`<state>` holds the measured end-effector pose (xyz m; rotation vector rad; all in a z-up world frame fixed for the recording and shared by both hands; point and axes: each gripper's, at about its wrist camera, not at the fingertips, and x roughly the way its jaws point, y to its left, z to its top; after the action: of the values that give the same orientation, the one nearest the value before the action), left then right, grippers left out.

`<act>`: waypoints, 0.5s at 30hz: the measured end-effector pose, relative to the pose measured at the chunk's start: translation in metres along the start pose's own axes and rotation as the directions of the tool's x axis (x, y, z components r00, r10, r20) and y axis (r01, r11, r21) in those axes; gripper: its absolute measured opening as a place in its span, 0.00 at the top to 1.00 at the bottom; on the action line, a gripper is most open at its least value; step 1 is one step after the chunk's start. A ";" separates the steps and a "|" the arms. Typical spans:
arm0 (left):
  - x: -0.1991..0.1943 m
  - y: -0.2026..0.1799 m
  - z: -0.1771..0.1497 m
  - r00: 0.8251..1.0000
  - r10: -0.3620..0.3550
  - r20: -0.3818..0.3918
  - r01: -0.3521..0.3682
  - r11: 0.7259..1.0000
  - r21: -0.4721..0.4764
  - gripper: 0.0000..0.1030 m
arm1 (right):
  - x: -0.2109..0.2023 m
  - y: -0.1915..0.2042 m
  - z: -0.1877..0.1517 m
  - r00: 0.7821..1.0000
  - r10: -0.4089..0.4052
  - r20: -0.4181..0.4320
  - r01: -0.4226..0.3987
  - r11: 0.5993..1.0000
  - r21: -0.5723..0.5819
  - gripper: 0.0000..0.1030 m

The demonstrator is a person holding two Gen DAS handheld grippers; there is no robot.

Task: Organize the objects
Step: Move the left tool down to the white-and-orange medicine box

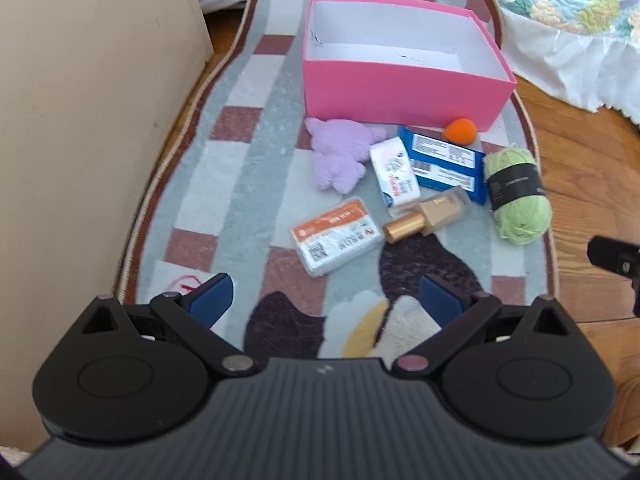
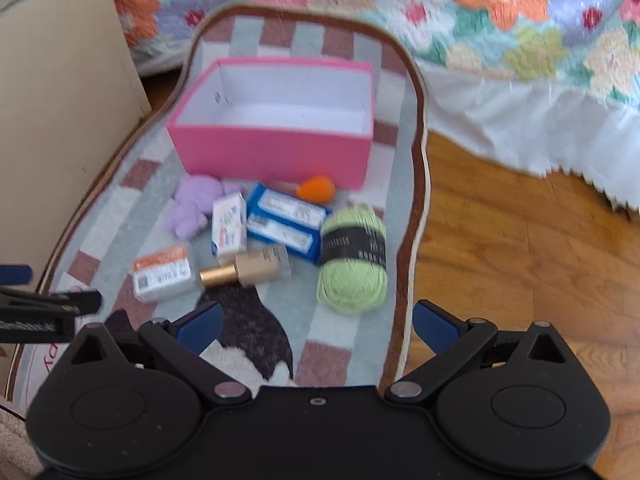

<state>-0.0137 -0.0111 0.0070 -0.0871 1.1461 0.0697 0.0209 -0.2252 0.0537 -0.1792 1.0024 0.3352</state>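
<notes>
Pink box empty; seven items before it; both grippers spread.

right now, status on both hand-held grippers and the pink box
Left hand-held gripper open, empty. Right hand-held gripper open, empty. Pink box empty on rug; items lie loose in front of it. Nothing blocking.

I'm in a bedroom at home: a floral quilt with white ruffle drapes the bed beside a patterned rug on wooden floor.
</notes>
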 end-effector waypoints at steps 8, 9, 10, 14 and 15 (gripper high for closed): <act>-0.023 0.032 0.018 0.990 0.033 0.137 -0.021 0.996 -0.090 0.04 | -0.037 0.005 0.016 0.903 0.247 0.352 -0.213 0.968 -0.132 0.02; -0.023 0.036 0.023 0.990 0.026 0.141 -0.011 0.994 -0.107 0.04 | -0.034 0.007 0.021 0.897 0.269 0.350 -0.226 0.961 -0.159 0.02; -0.021 0.041 0.026 0.990 0.014 0.140 0.004 0.992 -0.126 0.05 | -0.028 0.011 0.025 0.897 0.290 0.334 -0.236 0.953 -0.192 0.02; -0.002 0.056 0.042 0.996 -0.013 0.092 0.031 0.980 -0.198 0.07 | 0.008 0.034 0.044 0.916 0.359 0.179 -0.306 0.913 -0.270 0.02; 0.007 0.059 0.046 0.997 -0.034 0.076 0.050 0.975 -0.216 0.07 | 0.018 0.041 0.046 0.915 0.377 0.144 -0.327 0.901 -0.284 0.03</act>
<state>0.0253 0.0527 0.0176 -0.3017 1.0616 0.1597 0.0520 -0.1697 0.0629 -0.1913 0.7901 0.8037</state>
